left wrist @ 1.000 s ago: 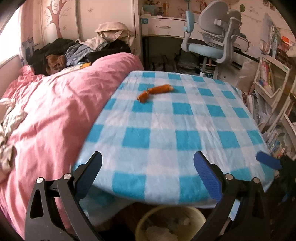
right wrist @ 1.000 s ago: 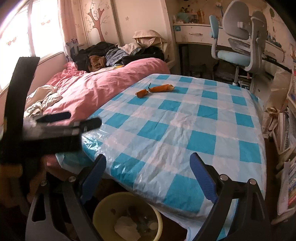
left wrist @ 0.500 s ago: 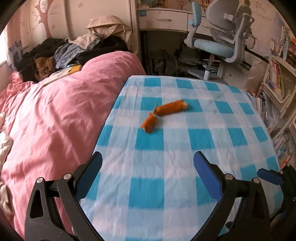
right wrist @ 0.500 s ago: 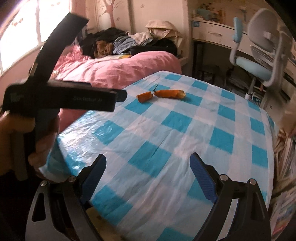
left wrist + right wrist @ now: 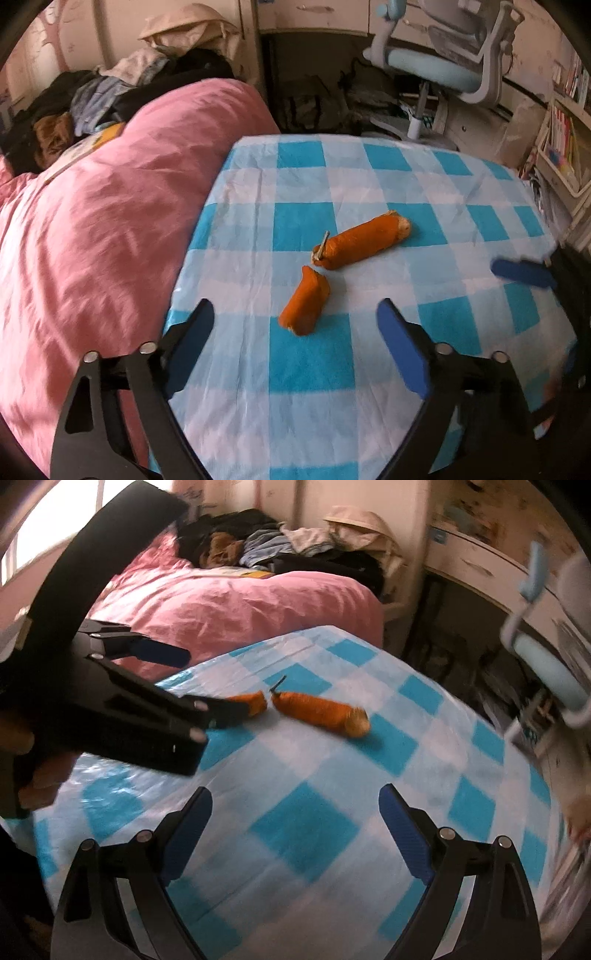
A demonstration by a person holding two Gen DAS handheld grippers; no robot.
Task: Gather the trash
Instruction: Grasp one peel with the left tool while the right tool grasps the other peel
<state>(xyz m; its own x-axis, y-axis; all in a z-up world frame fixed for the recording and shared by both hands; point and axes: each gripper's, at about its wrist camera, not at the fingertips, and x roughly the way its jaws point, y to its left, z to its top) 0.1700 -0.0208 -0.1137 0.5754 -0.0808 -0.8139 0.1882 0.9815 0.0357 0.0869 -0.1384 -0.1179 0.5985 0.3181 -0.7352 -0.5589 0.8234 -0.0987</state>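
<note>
Two orange carrot pieces lie on the blue-and-white checked tablecloth [image 5: 314, 369]. The short piece [image 5: 306, 305] lies just ahead of my left gripper [image 5: 295, 321], which is open and empty, jaws wide on either side of it. The long piece [image 5: 364, 240] with a stem lies just beyond. In the right wrist view the long piece [image 5: 321, 712] lies mid-table; the short piece [image 5: 253, 701] is partly hidden by the left gripper body. My right gripper [image 5: 295, 812] is open and empty, well short of both. Its finger [image 5: 522, 272] shows at the right of the left wrist view.
A pink duvet [image 5: 92, 240] covers the bed left of the table, with piled clothes [image 5: 110, 92] behind. A blue desk chair [image 5: 443, 70] and desk stand beyond the table's far edge. Bookshelves [image 5: 561, 147] stand at the right.
Both grippers have moved forward over the table towards the carrot pieces. The yellow bin seen under the table's near edge has dropped out of view. Both stay open.
</note>
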